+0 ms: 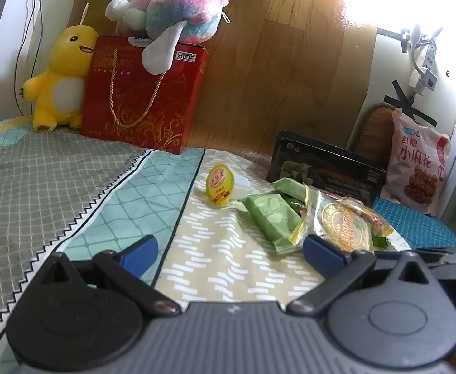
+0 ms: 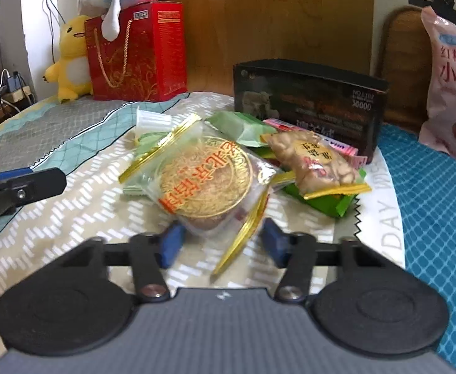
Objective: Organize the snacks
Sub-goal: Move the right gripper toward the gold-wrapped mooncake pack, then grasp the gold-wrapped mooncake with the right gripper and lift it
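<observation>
A pile of snacks lies on the bed in front of a black box (image 2: 309, 106). In the right wrist view a round pastry in a clear gold-edged packet (image 2: 206, 180) lies nearest, with its near end between the open fingers of my right gripper (image 2: 223, 244). Behind it are a nut packet (image 2: 318, 162) and green packets (image 2: 243, 127). In the left wrist view my left gripper (image 1: 231, 252) is open and empty, low over the bedsheet. A green packet (image 1: 271, 215), the pastry (image 1: 346, 227) and a yellow jelly cup (image 1: 219, 184) lie ahead of it.
A red gift box (image 1: 143, 93) stands at the back left with a yellow plush (image 1: 59, 81) beside it and a pastel plush (image 1: 168, 9) on top. A pink snack bag (image 1: 418, 162) leans at the right. A wooden headboard (image 1: 274, 62) is behind.
</observation>
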Tool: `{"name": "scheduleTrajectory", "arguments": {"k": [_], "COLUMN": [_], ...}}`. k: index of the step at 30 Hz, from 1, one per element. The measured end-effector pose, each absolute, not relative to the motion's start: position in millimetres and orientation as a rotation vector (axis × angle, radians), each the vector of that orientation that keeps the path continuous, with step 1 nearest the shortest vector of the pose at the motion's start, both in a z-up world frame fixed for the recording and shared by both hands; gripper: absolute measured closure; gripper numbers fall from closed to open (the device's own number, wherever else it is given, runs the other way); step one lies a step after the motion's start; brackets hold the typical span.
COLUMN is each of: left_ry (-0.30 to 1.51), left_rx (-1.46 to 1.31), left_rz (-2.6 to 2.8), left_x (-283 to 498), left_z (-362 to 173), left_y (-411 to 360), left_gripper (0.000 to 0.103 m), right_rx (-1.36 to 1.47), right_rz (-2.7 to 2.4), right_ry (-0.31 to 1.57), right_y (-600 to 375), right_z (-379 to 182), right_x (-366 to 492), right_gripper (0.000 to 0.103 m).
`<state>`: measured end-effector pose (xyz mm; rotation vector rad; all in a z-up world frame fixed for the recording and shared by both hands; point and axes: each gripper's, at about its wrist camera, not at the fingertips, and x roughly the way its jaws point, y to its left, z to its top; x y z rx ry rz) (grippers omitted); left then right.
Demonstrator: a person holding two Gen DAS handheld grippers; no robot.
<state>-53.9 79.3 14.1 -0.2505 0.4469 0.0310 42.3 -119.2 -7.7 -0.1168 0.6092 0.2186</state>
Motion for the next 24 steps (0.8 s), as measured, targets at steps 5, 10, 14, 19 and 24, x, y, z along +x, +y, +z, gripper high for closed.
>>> {"name": "scheduleTrajectory", "arguments": {"k": [5, 10, 14, 19, 24], "left_ry": [0.448, 0.457, 0.470, 0.484, 0.496], "left_rx": [-0.249, -0.248, -0.249, -0.243, -0.234], "left_rz": [0.027, 0.023, 0.020, 0.018, 0.020], "left_x": [-54, -53, -51, -50, -48], "left_z": [14, 13, 12, 11, 11], "left_y": [79, 79, 79, 78, 78], "left_gripper": [0.000, 0.000, 0.000, 0.000, 0.000], "right_rx": [-0.080, -0.043, -0.026, -0.007, 0.027], "right_rz": [0.189, 0.153, 0.160, 0.154, 0.154], "right_ry": [0.594, 0.595, 0.590, 0.591, 0.572], "right_y": [-128, -145, -157, -170, -176], "right_z": [-7, -7, -5, -5, -7], "right_x": [28, 6, -21, -42, -47], "right_gripper": [0.088, 0.093, 0.093, 0.085, 0.053]}}
